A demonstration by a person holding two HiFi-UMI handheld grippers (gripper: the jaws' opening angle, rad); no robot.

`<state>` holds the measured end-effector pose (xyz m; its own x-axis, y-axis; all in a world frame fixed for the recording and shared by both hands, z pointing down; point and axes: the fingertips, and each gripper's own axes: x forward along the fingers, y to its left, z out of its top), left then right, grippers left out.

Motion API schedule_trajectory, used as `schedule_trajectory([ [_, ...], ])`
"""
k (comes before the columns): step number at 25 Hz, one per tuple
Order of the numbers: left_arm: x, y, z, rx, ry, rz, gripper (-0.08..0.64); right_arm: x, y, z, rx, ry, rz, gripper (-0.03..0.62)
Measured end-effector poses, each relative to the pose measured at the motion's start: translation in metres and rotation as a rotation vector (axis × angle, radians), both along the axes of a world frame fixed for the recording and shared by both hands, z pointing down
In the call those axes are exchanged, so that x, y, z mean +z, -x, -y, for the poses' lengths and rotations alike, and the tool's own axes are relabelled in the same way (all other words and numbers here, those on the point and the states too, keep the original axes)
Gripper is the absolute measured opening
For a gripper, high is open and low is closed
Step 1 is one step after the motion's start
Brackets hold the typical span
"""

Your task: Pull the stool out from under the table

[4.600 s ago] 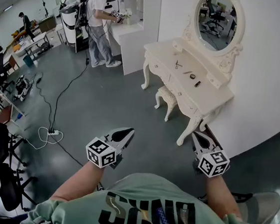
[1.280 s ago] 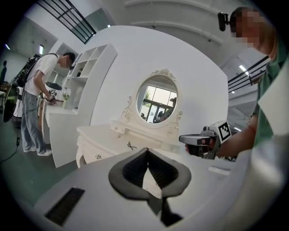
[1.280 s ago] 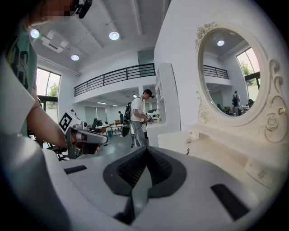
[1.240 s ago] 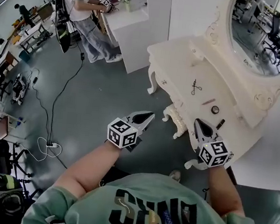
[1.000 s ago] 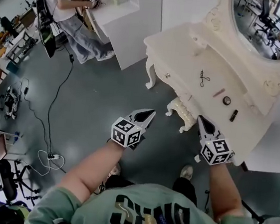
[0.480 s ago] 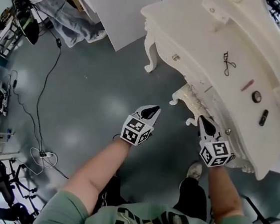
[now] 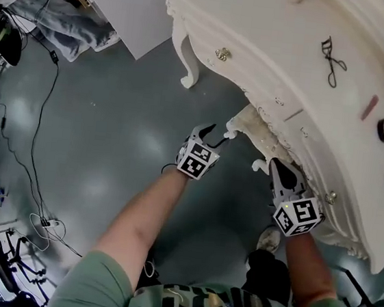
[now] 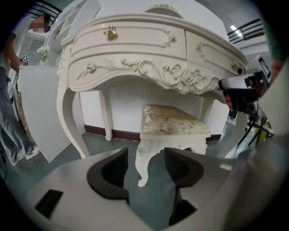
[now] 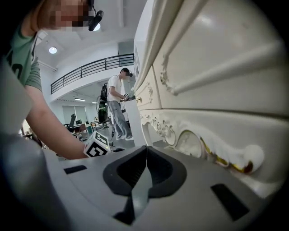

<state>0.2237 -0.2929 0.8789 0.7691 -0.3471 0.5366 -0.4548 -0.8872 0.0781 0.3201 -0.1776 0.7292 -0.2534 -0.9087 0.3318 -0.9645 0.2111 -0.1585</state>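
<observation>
- Left gripper (image 8: 144, 168): jaws spread and opening; a front leg of the stool (image 8: 174, 121) shows in the gap between them, and neither pad presses on it
- Right gripper (image 9: 145, 159): jaws closed tight together, nothing between them; it sits close against the carved front edge of the table (image 7: 259, 50)
- Stool: cream legs and a patterned, padded seat; it stands under the table, between the table's legs, with only its front corner and legs poking out in the head view
- Both grippers held low at the table's front, left one at the stool's left front corner, right one further right along the apron
- Tabletop: an eyelash curler (image 7: 334, 54) and a few small cosmetic items near the back edge
- Further out: grey floor, a black cable (image 7: 34, 131) trailing across it, a person in jeans (image 7: 59, 21) standing at a white counter, well apart from the table
</observation>
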Motion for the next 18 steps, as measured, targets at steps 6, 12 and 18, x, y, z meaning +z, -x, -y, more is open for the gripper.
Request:
schedule_trajectory([
  [6, 0.071, -0.053, 0.030, 0.053, -0.031, 0.075, 0.337, 0.028, -0.005, -0.010, -0.039, 0.006, -0.021, -0.005],
  [12, 0.102, -0.090, 0.029, 0.098, -0.017, 0.113, 0.360, 0.040, -0.016, -0.015, -0.013, -0.004, -0.013, -0.005],
  [18, 0.109, -0.103, 0.033, 0.147, -0.047, 0.134, 0.367, 0.036, -0.018, -0.004, 0.021, -0.028, 0.002, -0.005],
])
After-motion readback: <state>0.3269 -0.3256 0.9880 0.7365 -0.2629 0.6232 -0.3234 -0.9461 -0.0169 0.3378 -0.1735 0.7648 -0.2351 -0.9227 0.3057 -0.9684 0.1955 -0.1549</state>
